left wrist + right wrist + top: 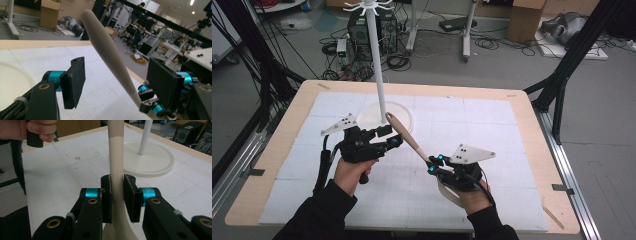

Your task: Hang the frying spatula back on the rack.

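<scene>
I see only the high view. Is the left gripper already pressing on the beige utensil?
Observer: No. In the left gripper view the left gripper is open; the beige utensil passes between its pads, and neither presses on it.
Operator: Does the right gripper hold it properly?
Observer: Yes. The right gripper view shows the right gripper shut on the beige utensil, both pads against it.
Operator: Which end is nearer that hand?
Observer: The wide end, just below the pads.
</scene>
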A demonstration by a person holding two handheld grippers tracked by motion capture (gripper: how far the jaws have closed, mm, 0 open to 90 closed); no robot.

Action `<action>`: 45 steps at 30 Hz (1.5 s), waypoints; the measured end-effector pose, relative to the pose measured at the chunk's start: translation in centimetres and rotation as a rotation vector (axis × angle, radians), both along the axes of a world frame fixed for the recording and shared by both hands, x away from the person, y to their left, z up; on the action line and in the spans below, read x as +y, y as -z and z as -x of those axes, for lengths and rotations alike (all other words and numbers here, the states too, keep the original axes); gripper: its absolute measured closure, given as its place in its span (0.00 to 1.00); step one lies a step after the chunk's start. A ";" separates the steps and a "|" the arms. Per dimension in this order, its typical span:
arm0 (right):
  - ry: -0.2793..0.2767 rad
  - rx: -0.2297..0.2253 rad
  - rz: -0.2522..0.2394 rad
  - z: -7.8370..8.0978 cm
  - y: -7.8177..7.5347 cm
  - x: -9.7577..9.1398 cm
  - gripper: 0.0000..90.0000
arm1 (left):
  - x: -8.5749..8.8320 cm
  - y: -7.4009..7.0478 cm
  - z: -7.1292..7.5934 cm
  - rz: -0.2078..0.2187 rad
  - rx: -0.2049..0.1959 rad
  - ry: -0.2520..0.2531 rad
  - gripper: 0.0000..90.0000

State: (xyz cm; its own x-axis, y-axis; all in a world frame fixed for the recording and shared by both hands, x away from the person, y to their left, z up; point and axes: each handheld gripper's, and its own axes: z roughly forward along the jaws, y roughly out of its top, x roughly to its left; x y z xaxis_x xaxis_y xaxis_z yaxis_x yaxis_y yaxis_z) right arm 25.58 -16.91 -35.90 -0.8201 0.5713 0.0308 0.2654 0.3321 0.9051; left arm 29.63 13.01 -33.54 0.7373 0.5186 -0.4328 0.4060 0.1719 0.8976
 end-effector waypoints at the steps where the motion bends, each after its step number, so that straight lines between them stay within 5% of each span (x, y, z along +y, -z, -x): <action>1: 0.000 0.000 0.000 0.0 0.0 0.0 0.86 | -0.1 0.0 0.0 0.011 0.002 -0.003 0.37; 18: 0.028 -0.013 0.007 0.4 0.1 0.9 0.86 | -0.7 -0.1 -0.6 0.090 0.083 -0.046 0.62; 26: 0.036 -0.013 0.013 0.4 0.3 1.0 0.86 | -1.0 -0.1 -0.7 0.095 0.111 -0.068 0.71; 40: 0.035 -0.024 0.013 0.5 0.4 1.1 0.86 | -1.8 -0.2 -0.4 0.165 0.116 -0.048 0.79; 45: 0.033 -0.022 0.007 0.5 0.5 1.2 0.85 | -2.1 -0.5 -0.1 0.178 0.089 -0.024 0.81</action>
State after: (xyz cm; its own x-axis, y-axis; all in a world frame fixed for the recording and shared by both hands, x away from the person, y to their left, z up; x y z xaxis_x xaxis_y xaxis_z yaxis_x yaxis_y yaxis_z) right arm 25.13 -15.76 -36.41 -0.8010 0.5986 0.0087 0.2566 0.3301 0.9084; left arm 29.76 10.89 -33.06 0.6801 0.4455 -0.5822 0.4763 0.3352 0.8129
